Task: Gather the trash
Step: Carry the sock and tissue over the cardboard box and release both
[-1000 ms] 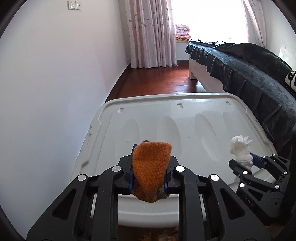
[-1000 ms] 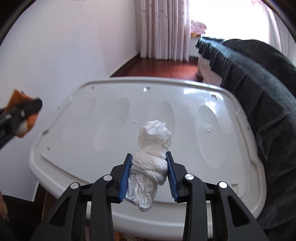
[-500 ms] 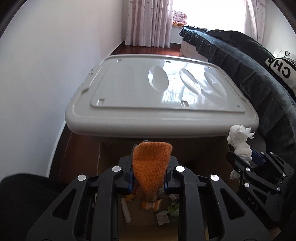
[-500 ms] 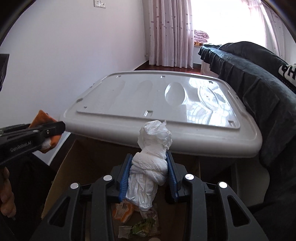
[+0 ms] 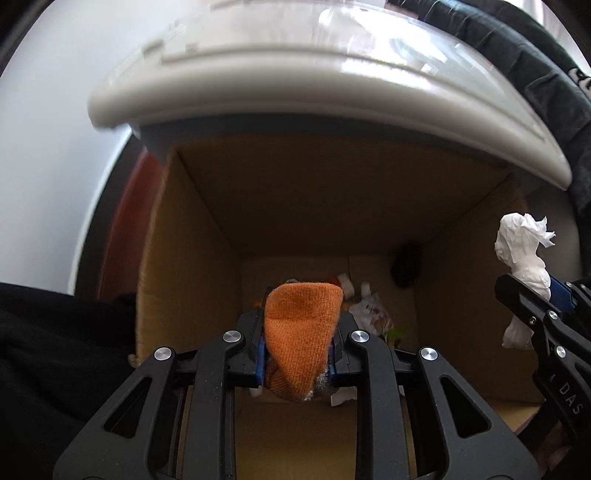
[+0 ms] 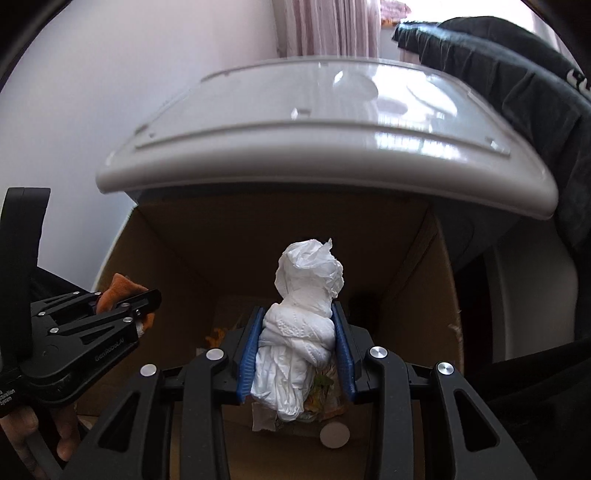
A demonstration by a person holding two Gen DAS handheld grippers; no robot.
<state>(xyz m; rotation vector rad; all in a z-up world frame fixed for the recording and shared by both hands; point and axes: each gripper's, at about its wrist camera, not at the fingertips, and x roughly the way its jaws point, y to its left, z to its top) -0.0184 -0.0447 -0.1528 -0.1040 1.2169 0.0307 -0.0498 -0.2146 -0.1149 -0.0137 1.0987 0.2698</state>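
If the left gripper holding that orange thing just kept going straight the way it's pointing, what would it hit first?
Probably the trash pile on the floor of the cardboard box. The left gripper, shut on the orange knit piece, points down into the open box; depth is unclear.

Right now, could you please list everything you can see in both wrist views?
Cardboard box: one, brown, open, below both claws.
Scraps in box: several, white, orange and green, on the box floor.
Plastic lid: one, white-grey, behind and above the box.
Dark blanket: one, black, right of the lid.
Curtain: one, pinkish, far back.
Knit cloth: one, orange, clamped in left claw.
Tissue wad: one, white, clamped in right claw.
Left claw: black, blue pads, shut.
Right claw: black, blue pads, shut.
Hand: one, holding the left claw's handle.
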